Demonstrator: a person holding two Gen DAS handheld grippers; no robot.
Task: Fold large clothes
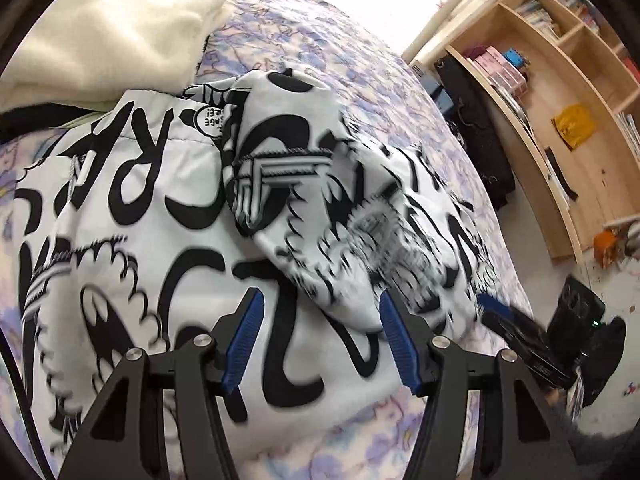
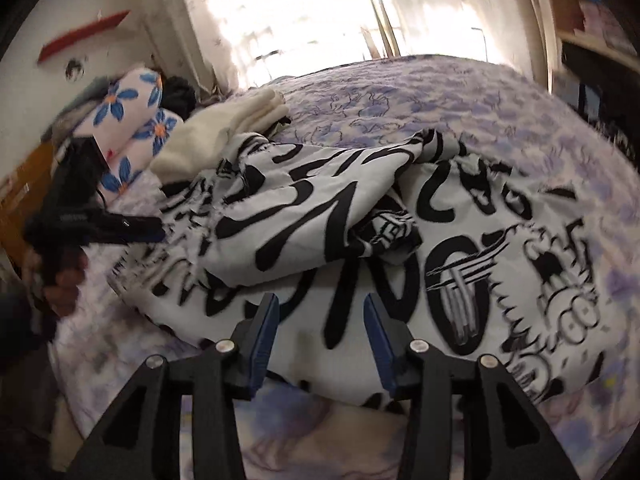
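Currently both grippers are hovering with fingers spread, gripping nothing: left gripper (image 1: 320, 336) and right gripper (image 2: 320, 332) over the printed garment (image 1: 168, 208) lying crumpled on the bed (image 1: 360, 60).

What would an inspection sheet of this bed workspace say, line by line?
Surface: bed with a purple patterned bedspread, largely covered by clothing.
Job's things: black-and-white printed garment crumpled, part folded over itself; cream garment lying beside it.
Clutter: flowered pillow at the bed's far edge; dark clothing behind it.
Grippers: left gripper above the printed garment, jaws open, empty; right gripper above the same garment, jaws open, empty.
Cables: black cable along the left edge of the left wrist view.
Surroundings: wooden shelf unit with books and boxes; bright curtained window; black items on the floor.
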